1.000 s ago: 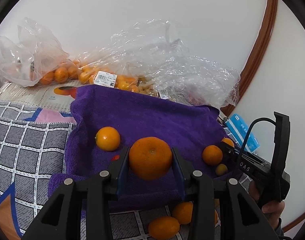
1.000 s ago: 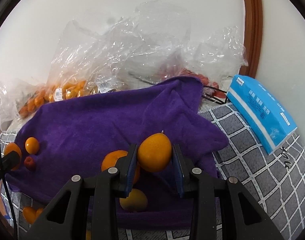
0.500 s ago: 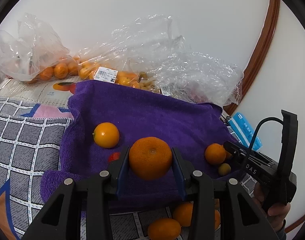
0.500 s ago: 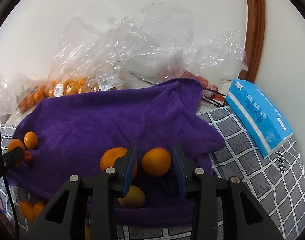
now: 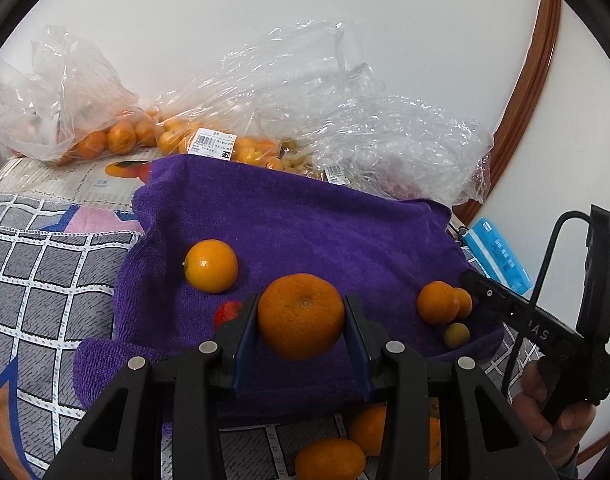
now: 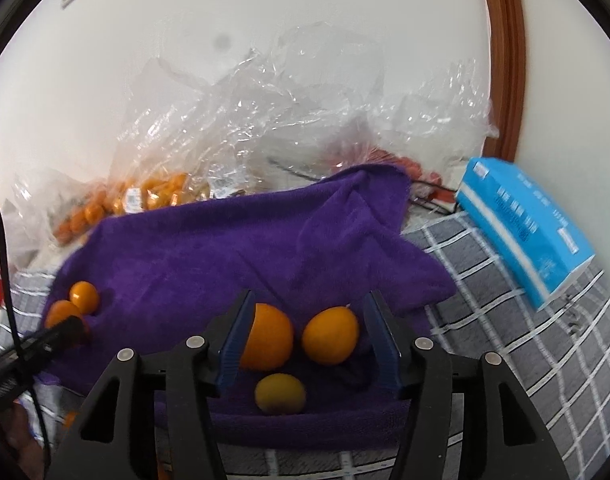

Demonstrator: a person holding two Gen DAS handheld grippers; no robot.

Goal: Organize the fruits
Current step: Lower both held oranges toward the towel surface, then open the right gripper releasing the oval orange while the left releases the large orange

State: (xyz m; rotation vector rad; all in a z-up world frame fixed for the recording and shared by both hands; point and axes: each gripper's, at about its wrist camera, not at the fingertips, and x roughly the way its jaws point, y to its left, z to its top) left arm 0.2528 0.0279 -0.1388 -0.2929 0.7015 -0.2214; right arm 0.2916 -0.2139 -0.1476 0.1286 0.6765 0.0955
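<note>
A purple towel (image 5: 305, 232) lies on a grey checked cloth. My left gripper (image 5: 301, 336) is shut on a large orange (image 5: 301, 316) and holds it over the towel's near edge. A smaller orange (image 5: 211, 266) and a small red fruit (image 5: 227, 312) lie on the towel to the left. My right gripper (image 6: 307, 340) is open over the towel (image 6: 225, 248). A small orange (image 6: 331, 340) lies between its fingers, free of both pads. A bigger orange (image 6: 269, 342) touches the left pad. A yellowish fruit (image 6: 280, 393) lies just below.
Clear plastic bags (image 5: 265, 136) with oranges line the wall behind the towel. A blue tissue pack (image 6: 525, 216) sits on the checked cloth at the right. Loose oranges (image 5: 331, 458) lie off the towel near the left gripper. A brown wooden frame (image 5: 525, 80) runs up the right.
My right gripper has opened and let go of the small orange, which now rests on the towel beside the bigger orange. The left gripper still holds its orange, drifting slightly.
</note>
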